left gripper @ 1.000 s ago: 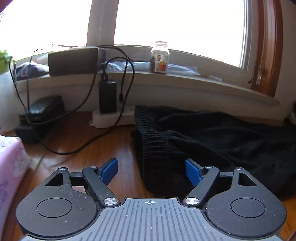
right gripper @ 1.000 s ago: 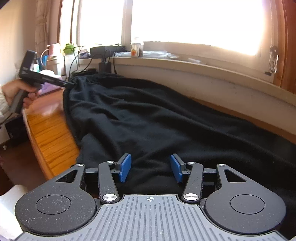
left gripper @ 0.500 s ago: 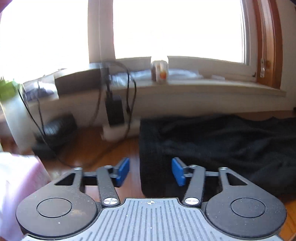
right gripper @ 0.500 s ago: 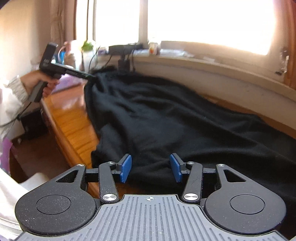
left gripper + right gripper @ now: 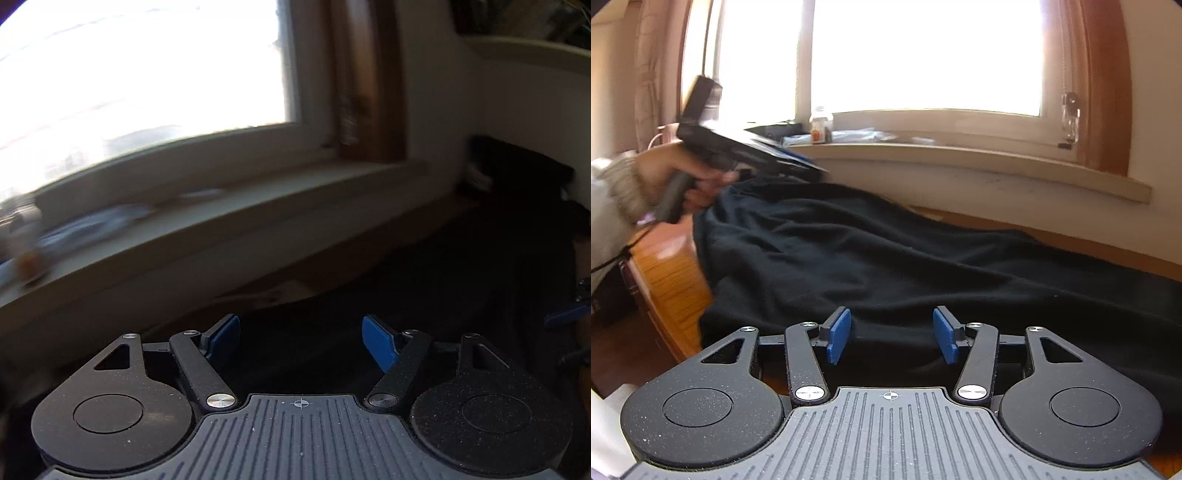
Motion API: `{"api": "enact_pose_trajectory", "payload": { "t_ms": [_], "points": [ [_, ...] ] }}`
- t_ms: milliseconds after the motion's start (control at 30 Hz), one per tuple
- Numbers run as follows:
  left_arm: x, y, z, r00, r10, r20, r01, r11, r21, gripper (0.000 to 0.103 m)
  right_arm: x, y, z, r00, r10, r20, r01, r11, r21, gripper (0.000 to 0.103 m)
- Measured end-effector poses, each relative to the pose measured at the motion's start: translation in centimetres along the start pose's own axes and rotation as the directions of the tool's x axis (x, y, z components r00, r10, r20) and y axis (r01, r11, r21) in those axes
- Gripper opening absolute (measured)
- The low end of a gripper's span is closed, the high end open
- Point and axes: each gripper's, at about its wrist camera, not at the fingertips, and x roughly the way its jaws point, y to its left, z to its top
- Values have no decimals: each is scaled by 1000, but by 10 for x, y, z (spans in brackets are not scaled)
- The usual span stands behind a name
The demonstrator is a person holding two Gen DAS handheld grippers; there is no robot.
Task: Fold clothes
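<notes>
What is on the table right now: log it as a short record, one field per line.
garment: black fabric garment spread unfolded across wooden table
left gripper: over the garment, jaws opening, nothing gripped
right gripper: at the garment's near edge, jaws opening, pads not pressing the cloth
windowsill: small jar standing on it

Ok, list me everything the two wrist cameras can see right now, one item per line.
black garment: one, black, spread along the wooden table.
wooden table: one, orange-brown, under the garment.
window sill: one, cream, behind the table.
small jar: one, clear with orange label, on the sill.
dark box: one, on the sill left of the jar.
left gripper: black, blue pads, jaws opening, nothing gripped, over the garment.
right gripper: black, blue pads, jaws opening, at the garment's near edge.
left hand: one, pale knit sleeve.
</notes>
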Motion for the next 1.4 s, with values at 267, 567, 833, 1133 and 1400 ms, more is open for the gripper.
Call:
{"api": "enact_pose_trajectory", "payload": {
  "t_ms": [267,567,833,1133,1400],
  "points": [
    [134,-7,32,971,-86,-221,112,988,107,74,-1,-4,-20,999,32,-1,-32,999,30,51],
    [146,-2,38,983,-103,-153,113,992,58,3,-4,-6,-27,998,45,38,-47,998,45,51],
    [125,-19,44,994,38,-102,-30,996,79,46,-22,-13,-28,997,13,77,-19,997,69,51],
    [20,-107,12,1000,-11,-12,13,989,150,75,-55,-54,-37,992,-122,22,119,989,91,51],
    [-39,-186,-26,994,-112,11,107,967,232,78,-56,-58,-37,985,-171,-18,172,983,64,52]
  ]
}}
